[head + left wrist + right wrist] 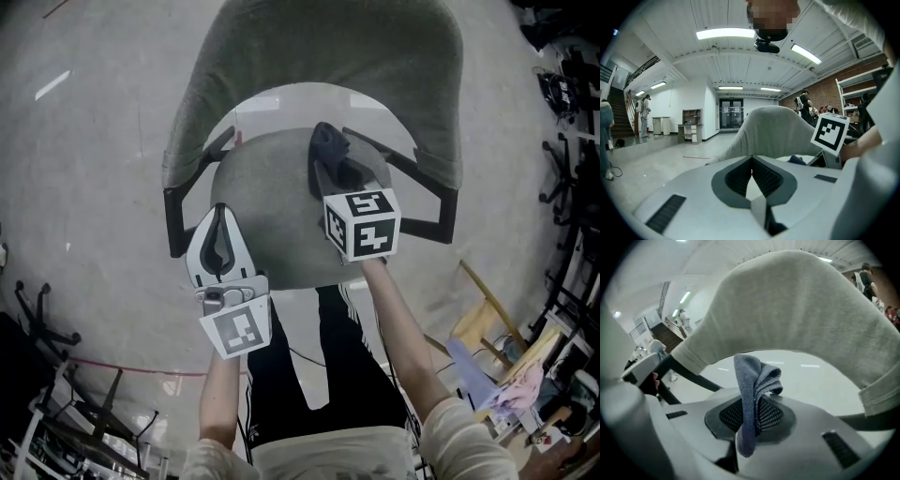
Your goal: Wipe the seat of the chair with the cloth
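Observation:
A grey chair fills the head view, its round seat (272, 187) below the curved backrest (319, 47). My right gripper (328, 171) hovers over the seat's middle right, shut on a dark blue cloth (328, 145) that sticks out past its tips. The right gripper view has the cloth (752, 390) pinched between the jaws and bunched above them, with the backrest (797, 305) arching overhead. My left gripper (221, 214) is over the seat's front left, jaws meeting at the tips with nothing in them. In its own view the left gripper (752, 160) points at the backrest (773, 131).
Black armrests (192, 183) flank the seat on both sides. The person's black trousers (309, 366) are right at the seat's front edge. A wooden frame with clutter (492, 328) stands at the right, black stands (42, 323) at the left, on grey concrete floor.

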A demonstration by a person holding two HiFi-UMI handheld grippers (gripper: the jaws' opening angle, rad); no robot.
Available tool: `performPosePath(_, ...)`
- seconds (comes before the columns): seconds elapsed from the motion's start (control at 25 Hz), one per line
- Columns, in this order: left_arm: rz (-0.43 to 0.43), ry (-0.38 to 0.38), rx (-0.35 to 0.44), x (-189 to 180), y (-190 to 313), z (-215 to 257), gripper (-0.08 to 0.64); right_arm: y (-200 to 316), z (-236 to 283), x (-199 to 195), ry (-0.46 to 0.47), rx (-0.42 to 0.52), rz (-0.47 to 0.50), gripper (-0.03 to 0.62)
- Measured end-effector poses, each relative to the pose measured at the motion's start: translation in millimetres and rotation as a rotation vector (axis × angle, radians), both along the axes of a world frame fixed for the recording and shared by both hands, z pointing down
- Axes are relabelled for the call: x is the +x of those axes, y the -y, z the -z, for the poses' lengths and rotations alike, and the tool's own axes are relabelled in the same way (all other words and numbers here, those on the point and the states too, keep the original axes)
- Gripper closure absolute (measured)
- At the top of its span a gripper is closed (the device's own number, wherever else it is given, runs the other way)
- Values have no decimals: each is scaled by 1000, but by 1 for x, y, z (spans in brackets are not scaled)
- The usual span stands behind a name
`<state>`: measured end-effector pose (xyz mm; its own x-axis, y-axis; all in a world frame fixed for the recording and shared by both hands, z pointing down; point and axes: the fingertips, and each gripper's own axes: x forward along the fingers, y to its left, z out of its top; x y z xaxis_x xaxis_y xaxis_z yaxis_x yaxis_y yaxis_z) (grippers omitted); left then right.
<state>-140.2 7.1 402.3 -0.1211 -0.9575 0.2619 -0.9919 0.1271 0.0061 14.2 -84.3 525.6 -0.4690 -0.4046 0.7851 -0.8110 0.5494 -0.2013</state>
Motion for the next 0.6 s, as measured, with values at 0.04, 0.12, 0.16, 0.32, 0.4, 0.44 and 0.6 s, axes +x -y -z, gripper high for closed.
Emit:
performPosePath(0.04,-2,-4,6,-4,-1,3,543,-12,3,-19,40,-12,31,543)
performPosePath(0.12,-13,-13,15,-11,-4,7,543,-37,3,-55,109,-41,86,543)
performPosePath(0.16,-23,-15,19,-14,-6,8,543,-50,2,-72,142,-60,110,543)
performPosePath(0.32,-92,1,39,-12,-17,15,545,-99,-7,-131,251,-163,199,543)
performPosePath(0.4,-122,6,36,-10,-21,16,545,-118,-13,-151,281,-212,225,543)
performPosePath(0.44,-123,-10,37,-12,-23,16,545,-125,-17,-159,293,-232,228,543)
performPosePath(0.6,-127,-51,45,-18,-32,17,545,-147,-35,-183,373,-331,204,543)
